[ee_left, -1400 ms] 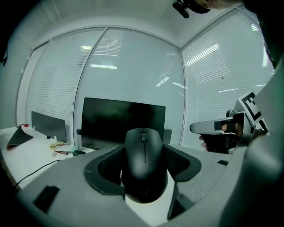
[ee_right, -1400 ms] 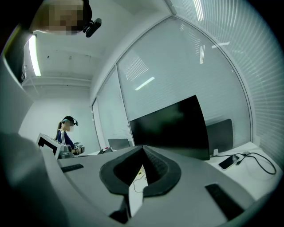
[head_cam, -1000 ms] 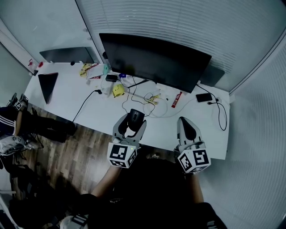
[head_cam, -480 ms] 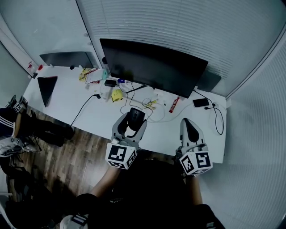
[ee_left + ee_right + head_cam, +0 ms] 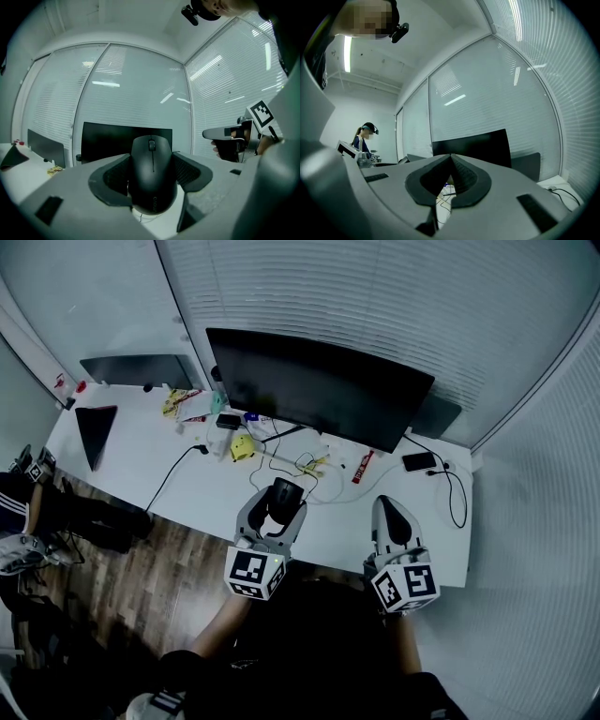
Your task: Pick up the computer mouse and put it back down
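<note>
My left gripper (image 5: 279, 503) is shut on a black computer mouse (image 5: 284, 494) and holds it off the white desk (image 5: 208, 491), near the front edge. In the left gripper view the mouse (image 5: 153, 176) fills the space between the two dark pads, scroll wheel on top, with the desk showing below it. My right gripper (image 5: 393, 518) hovers to the right over the desk's front edge. Its jaws are shut with nothing between them, and the tips meet in the right gripper view (image 5: 451, 160).
A large black monitor (image 5: 319, 390) stands at the back of the desk, a second screen (image 5: 139, 369) to its left. Tangled cables (image 5: 314, 465), a yellow object (image 5: 243, 445), a phone (image 5: 416, 461) and a dark tablet (image 5: 95, 427) lie around. Another person (image 5: 23, 517) sits at the left.
The left gripper stays shut on the mouse. Both grippers have drawn slightly back toward the desk's front edge, and the head view has shifted a little.
</note>
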A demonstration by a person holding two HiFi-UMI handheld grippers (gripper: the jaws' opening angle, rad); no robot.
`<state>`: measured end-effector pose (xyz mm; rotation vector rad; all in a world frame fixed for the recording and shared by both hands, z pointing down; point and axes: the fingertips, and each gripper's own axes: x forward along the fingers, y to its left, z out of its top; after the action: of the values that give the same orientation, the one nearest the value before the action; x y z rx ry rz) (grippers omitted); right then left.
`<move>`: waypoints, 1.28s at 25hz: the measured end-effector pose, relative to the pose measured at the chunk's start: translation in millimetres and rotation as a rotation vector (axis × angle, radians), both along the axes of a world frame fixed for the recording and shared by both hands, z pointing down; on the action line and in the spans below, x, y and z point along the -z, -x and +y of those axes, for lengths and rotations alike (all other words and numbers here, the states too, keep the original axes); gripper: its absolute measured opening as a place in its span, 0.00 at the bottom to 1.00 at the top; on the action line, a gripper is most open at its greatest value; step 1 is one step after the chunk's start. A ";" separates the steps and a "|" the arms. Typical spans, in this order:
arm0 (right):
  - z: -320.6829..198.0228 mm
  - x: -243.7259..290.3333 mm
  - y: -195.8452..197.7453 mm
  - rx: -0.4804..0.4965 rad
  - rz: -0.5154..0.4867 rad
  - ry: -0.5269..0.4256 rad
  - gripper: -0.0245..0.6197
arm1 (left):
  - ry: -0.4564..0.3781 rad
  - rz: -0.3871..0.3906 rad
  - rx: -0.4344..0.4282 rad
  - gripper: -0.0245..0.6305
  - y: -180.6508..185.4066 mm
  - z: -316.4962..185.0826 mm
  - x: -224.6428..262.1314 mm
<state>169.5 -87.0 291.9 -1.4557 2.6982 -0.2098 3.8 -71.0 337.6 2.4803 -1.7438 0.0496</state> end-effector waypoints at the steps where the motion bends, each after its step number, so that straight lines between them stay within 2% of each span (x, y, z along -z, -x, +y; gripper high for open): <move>1: -0.8 -1.9 0.5 -0.004 -0.001 0.006 0.04 | 0.008 -0.010 -0.006 0.47 -0.5 -1.0 -4.3; 4: -3.5 -7.9 3.2 -0.015 0.009 0.026 0.04 | 0.029 -0.042 -0.025 0.47 -1.4 -5.2 -17.3; 8: -8.1 -17.3 11.0 -0.028 0.024 0.055 0.04 | 0.072 -0.047 -0.058 0.47 1.8 -11.5 -37.1; 15: -19.0 -23.2 30.9 -0.063 0.039 0.090 0.04 | 0.153 -0.082 -0.109 0.47 20.5 -27.4 -75.9; 24: -33.3 -40.4 48.8 -0.119 0.078 0.170 0.04 | 0.272 -0.096 -0.192 0.47 33.4 -45.3 -125.7; 32: -41.2 -50.7 62.8 -0.144 0.099 0.201 0.04 | 0.374 -0.116 -0.236 0.47 41.2 -52.4 -179.4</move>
<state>106.6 -128.1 342.6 -1.7521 2.6989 -0.4219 -37.4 -123.5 517.0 2.4198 -1.3181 0.5000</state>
